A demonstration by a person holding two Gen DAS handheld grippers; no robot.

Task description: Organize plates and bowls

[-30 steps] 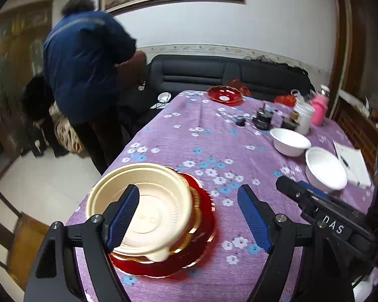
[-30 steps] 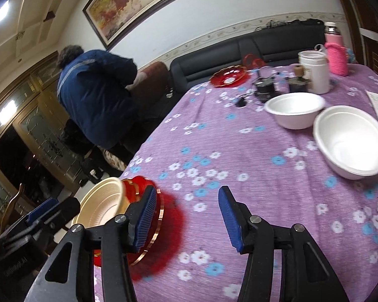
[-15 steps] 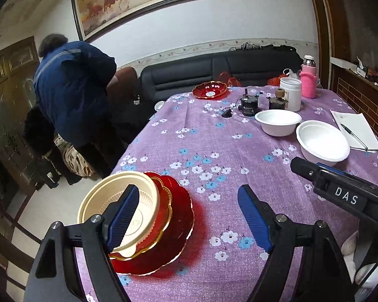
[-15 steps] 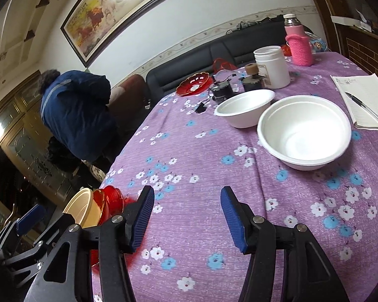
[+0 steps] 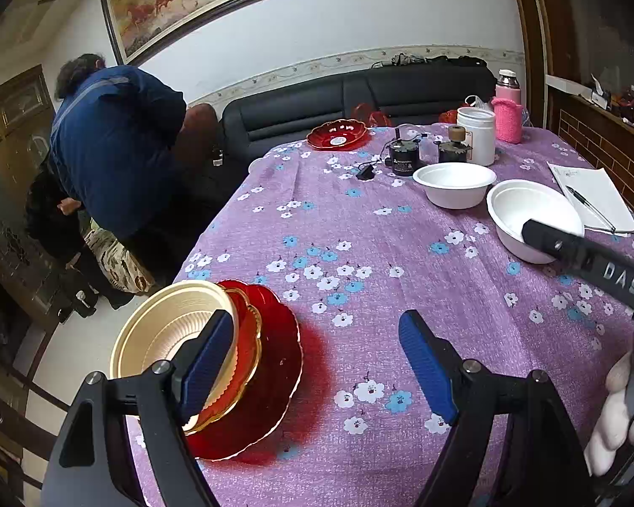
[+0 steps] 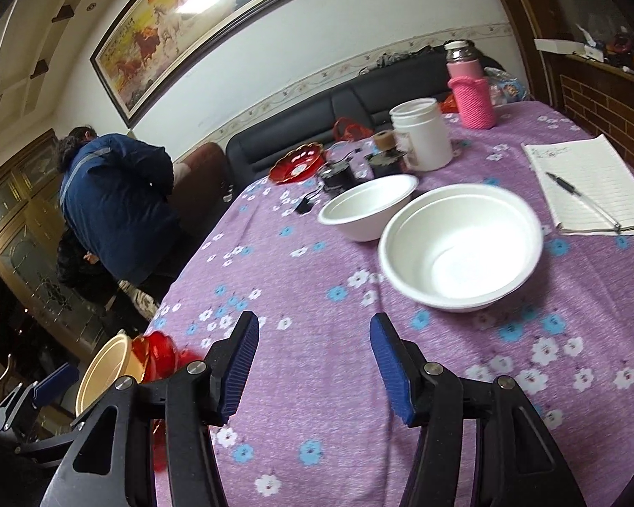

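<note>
Two grippers: left gripper (image 5: 317, 363), right gripper (image 6: 312, 363) — both released, empty.
Next: right straddles near white bowl (image 6: 460, 245), centre frame — nest squarely.

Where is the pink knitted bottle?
In the right wrist view, the pink knitted bottle stands at the far right end of the purple flowered table, just right of the white plastic jar.
</note>
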